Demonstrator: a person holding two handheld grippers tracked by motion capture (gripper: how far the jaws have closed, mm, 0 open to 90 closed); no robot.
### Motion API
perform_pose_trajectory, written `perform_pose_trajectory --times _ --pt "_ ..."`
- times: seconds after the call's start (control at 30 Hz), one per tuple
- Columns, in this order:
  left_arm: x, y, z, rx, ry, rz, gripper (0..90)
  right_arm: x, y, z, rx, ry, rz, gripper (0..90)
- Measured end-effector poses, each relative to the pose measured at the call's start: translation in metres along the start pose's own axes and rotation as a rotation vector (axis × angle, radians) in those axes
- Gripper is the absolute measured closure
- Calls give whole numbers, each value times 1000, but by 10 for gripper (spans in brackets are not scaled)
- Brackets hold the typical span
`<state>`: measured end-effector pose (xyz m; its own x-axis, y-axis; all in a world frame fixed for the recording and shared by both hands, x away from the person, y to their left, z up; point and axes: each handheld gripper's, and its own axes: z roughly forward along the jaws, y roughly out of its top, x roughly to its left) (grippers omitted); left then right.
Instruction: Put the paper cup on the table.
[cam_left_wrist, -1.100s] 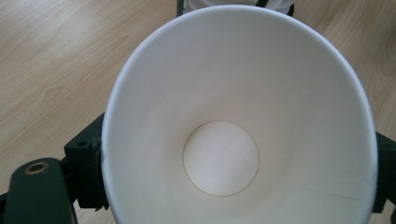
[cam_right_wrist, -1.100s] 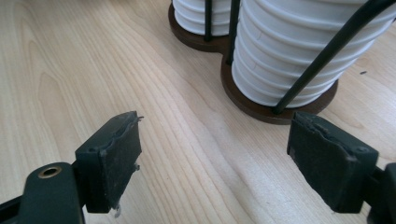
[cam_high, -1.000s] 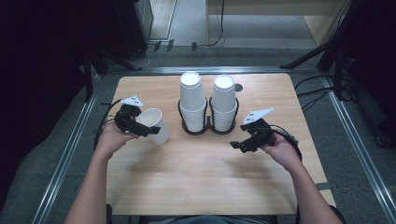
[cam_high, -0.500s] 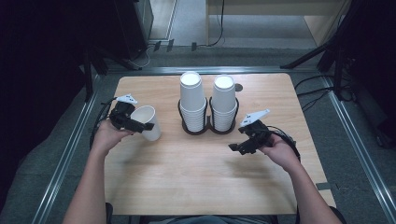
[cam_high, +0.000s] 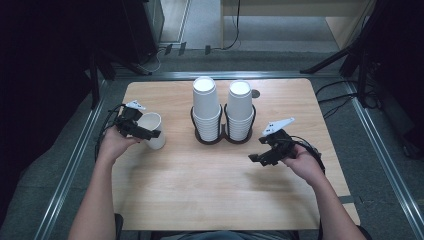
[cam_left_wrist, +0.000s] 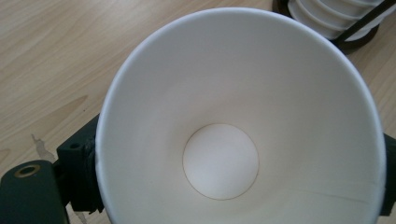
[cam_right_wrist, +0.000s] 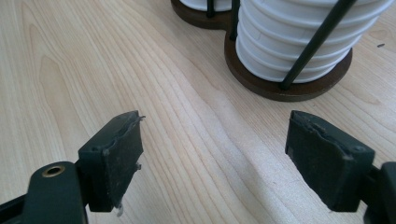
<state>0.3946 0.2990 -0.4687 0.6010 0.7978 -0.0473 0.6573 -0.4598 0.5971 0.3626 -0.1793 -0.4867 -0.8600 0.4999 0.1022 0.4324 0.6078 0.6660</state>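
Now the left gripper (cam_high: 146, 134), clamped on the white paper cup (cam_high: 152, 130), has carried it leftward from the stacks, while the right gripper (cam_high: 256, 158) hangs with jaws apart and empty, narrowing slightly

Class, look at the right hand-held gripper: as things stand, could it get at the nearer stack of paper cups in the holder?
Probably yes. The right hand-held gripper is open with nothing between its jaws, and bare table lies between it and the right cup stack; the holder's wire uprights may hamper a side grasp.

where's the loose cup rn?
High view: the cup is at the table's left, clamped in the left gripper, left of the cup holder.
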Motion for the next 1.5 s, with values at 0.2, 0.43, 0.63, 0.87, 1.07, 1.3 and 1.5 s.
perform_pose_trajectory --times 0.2,0.43,0.63,0.87,1.07,1.3,1.5 --pt "2 1 2 -5 16 -3 80 -1 -4 0 14 -5 12 189" --pt "-1 2 3 -2 18 -2 71 -3 -5 -1 9 -11 13 190" --pt "0 2 4 2 0 -7 52 -3 -5 -1 11 -11 13 191" --pt "0 2 5 -3 -13 -25 10 -2 -5 -1 10 -9 -2 193" --pt "4 2 2 8 -45 -75 0 0 -4 -1 13 -8 -8 193" --pt "4 4 -5 -14 -80 -102 0 -1 -4 -1 22 -15 -14 193" --pt "5 7 -9 -9 -74 -127 0 0 -4 0 27 -26 -26 193"
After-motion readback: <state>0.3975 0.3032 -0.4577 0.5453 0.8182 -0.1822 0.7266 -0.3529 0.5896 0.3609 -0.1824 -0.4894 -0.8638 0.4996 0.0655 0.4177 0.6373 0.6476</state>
